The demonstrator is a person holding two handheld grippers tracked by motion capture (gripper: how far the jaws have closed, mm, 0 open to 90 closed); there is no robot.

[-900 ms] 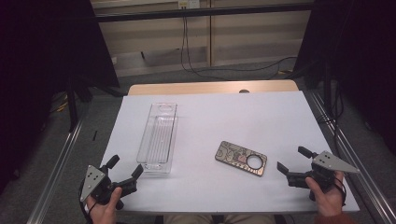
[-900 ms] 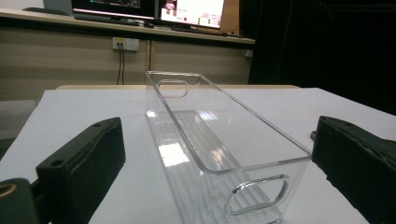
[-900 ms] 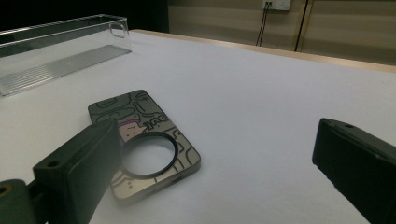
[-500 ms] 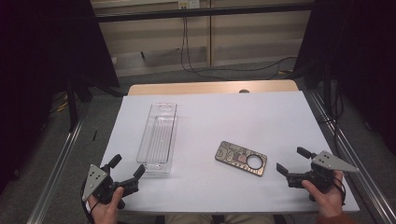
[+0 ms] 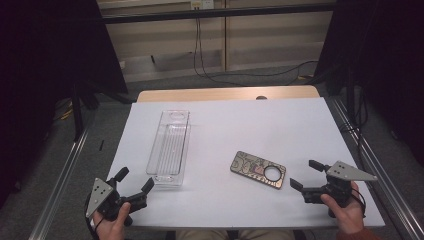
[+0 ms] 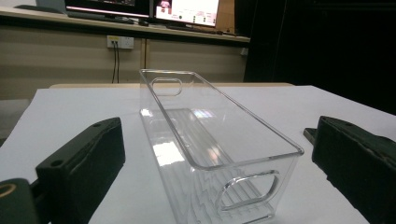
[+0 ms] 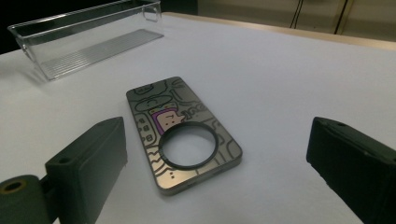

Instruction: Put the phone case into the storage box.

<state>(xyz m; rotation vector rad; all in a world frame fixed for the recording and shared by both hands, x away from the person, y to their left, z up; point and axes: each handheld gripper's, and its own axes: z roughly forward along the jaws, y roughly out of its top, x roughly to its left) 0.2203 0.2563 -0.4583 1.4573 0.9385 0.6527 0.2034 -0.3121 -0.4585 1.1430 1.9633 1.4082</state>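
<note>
Tongs both wide, nothing held. Right tongs (image 5: 306,175) have crept slightly closer to phone case (image 5: 258,169), which lies flat on counter (image 5: 280,125). Left tongs (image 5: 135,180) unchanged just before clear bin (image 5: 170,146). Judgement: approach begun, no grasp yet.

table (image 5: 280,125): white sheet | cables (image 5: 200,55): hanging behind | monitors (image 6: 187,9): lit

One clear plastic bin (image 5: 170,146), one patterned phone case (image 5: 258,169), and one white table (image 5: 280,125).
</note>
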